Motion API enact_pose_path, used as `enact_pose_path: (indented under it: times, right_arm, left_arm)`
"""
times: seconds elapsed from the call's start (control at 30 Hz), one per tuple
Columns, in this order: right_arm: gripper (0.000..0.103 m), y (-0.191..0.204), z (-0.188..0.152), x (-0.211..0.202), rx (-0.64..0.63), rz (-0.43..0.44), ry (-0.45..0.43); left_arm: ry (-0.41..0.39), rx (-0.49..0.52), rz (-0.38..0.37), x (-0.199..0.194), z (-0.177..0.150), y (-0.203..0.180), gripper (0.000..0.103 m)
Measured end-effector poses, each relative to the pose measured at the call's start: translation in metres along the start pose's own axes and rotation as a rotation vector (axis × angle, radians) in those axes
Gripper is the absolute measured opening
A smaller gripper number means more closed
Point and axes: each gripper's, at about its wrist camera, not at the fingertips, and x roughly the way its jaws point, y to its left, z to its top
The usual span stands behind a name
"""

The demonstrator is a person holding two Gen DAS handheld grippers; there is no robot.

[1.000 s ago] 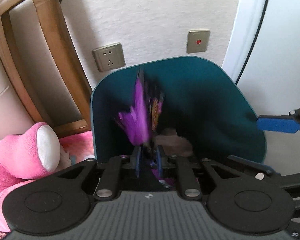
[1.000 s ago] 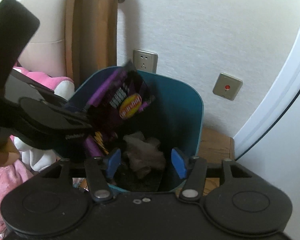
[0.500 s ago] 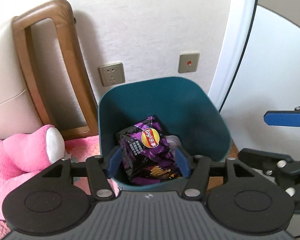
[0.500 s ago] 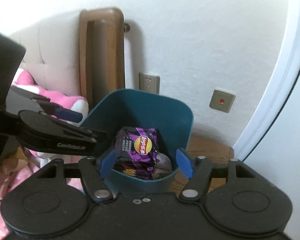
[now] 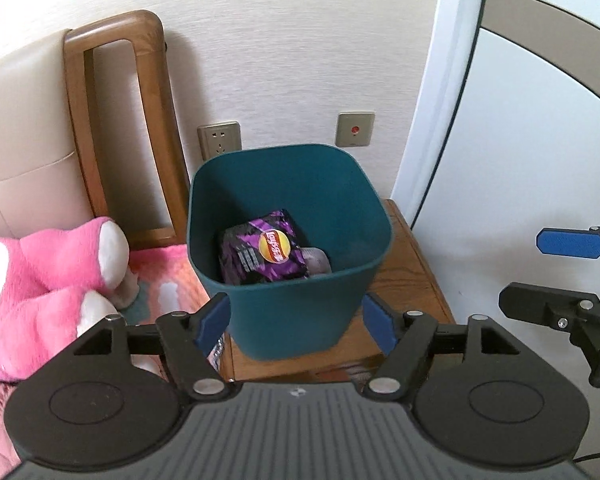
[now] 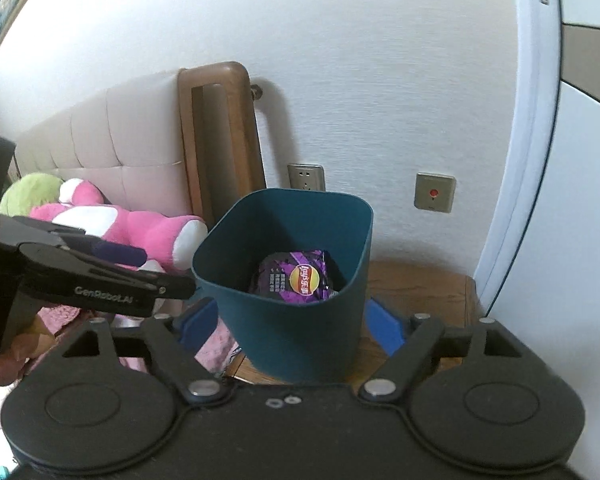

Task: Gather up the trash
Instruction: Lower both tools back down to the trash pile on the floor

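— Where had the trash ended up?

— The purple chip bag (image 5: 271, 249) lay at the bottom of the teal bin (image 5: 296, 322), logo facing up, with a crumpled grey wad (image 5: 318, 261) tucked against it at about three o'clock. The bin stood upright on a wooden nightstand (image 5: 410, 276), close to the wall.

— And the two tools?

— The left hand-held gripper (image 5: 296, 322) hung above the near side of the bin, jaws spreading wider, nothing pinched; through its camera the blue pads framed the bin's outer wall without touching it. The right hand-held gripper (image 6: 292, 326) was doing the same: jaws opening, empty, the bin showing between its pads.

— Could each be seen from the other side?

— Yes. The right one poked in at three o'clock of the left view (image 5: 568, 276), and the left one reached in at nine o'clock of the right view (image 6: 100, 276).

— What else was around?

— A pink plush toy (image 5: 48, 276) on the bed at nine o'clock of the bin, a wooden bed frame (image 5: 112, 128) behind it, a wall socket (image 5: 219, 140) and a small switch plate with a red dot (image 5: 355, 129) at twelve o'clock.
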Motion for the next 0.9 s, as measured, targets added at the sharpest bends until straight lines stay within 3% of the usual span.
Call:
enact_pose_path:
  times: [0.23,0.4,0.47,0.57,0.9]
  right_arm:
    - [0.093,-0.006,-0.031,-0.019,0.032,0.015,-0.024]
    - [0.100,-0.008,-0.061,-0.024,0.040,0.008,-0.030]
    - [0.101,-0.011,-0.076,-0.021,0.041,0.005,-0.022]
    - [0.102,-0.019,-0.102,-0.013,0.060,0.004,0.011]
    - [0.103,-0.055,-0.209,0.043,0.158,-0.080,0.165]
  left_arm:
    - [-0.021,0.019,0.002,-0.019,-0.029,-0.016,0.081]
    - [0.022,-0.009,-0.028,-0.010,-0.055,-0.023,0.084]
    - [0.047,-0.019,-0.037,-0.001,-0.067,-0.026,0.094]
    - [0.077,-0.039,-0.058,0.017,-0.086,-0.029,0.100]
    - [0.227,-0.128,-0.128,0.115,-0.159,-0.034,0.101]
